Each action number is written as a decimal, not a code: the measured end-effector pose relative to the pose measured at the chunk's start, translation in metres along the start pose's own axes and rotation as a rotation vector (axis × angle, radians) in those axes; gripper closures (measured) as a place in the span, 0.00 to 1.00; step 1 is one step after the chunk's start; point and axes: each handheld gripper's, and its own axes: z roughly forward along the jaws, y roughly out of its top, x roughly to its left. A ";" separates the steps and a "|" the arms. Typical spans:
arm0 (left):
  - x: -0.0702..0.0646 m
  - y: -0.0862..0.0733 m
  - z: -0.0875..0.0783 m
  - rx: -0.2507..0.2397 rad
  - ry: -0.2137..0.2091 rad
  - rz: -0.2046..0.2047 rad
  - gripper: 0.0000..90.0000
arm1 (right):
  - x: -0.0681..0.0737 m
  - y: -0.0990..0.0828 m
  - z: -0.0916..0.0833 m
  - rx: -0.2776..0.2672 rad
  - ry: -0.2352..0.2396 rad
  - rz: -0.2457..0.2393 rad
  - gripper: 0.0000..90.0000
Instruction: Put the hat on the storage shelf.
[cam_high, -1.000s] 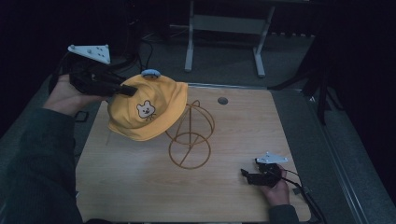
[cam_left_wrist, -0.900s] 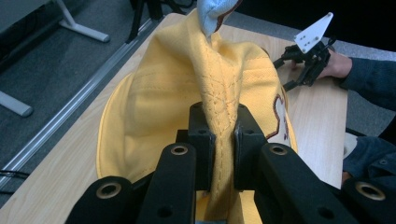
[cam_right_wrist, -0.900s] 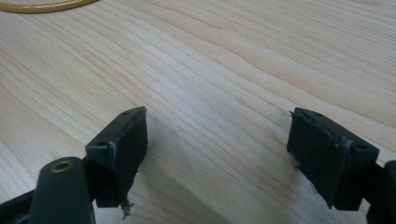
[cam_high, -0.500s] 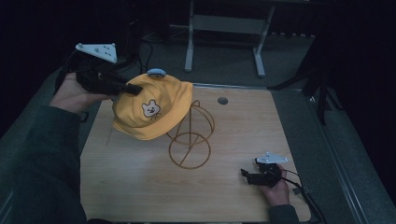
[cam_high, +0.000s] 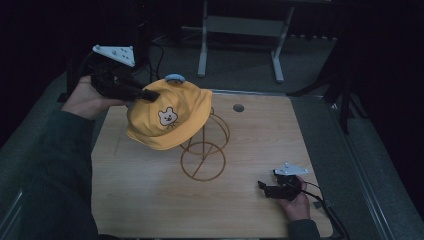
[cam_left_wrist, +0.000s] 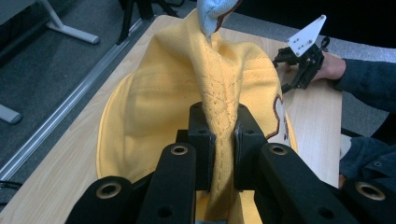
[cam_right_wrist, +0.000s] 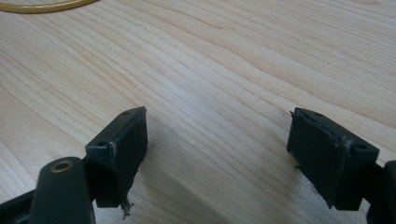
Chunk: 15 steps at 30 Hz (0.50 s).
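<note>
Looking from above, the left gripper (cam_high: 145, 94) pinches a yellow cap (cam_high: 167, 120), the wire stand (cam_high: 205, 150) at its four o'clock. Along its jaws, fabric (cam_left_wrist: 219, 121) is clamped. The right gripper (cam_right_wrist: 217, 154) rests spread above the table (cam_right_wrist: 233, 60).

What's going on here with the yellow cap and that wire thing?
A person holds a gripper in each hand at a wooden table. The left gripper is shut on a fold of the yellow cap, holding it in the air beside and partly over a wire stand. The right gripper lies open and empty, low over the table near its front right corner.
</note>
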 end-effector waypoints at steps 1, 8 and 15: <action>0.000 0.001 0.001 0.001 0.000 -0.001 0.90 | 0.000 0.000 0.000 0.000 0.000 0.000 0.23; -0.001 0.003 0.006 0.010 -0.006 0.007 0.90 | 0.000 0.000 0.000 0.000 0.000 0.000 0.23; -0.002 0.005 0.009 0.021 -0.009 0.009 0.90 | 0.000 0.000 0.000 0.000 0.000 0.000 0.23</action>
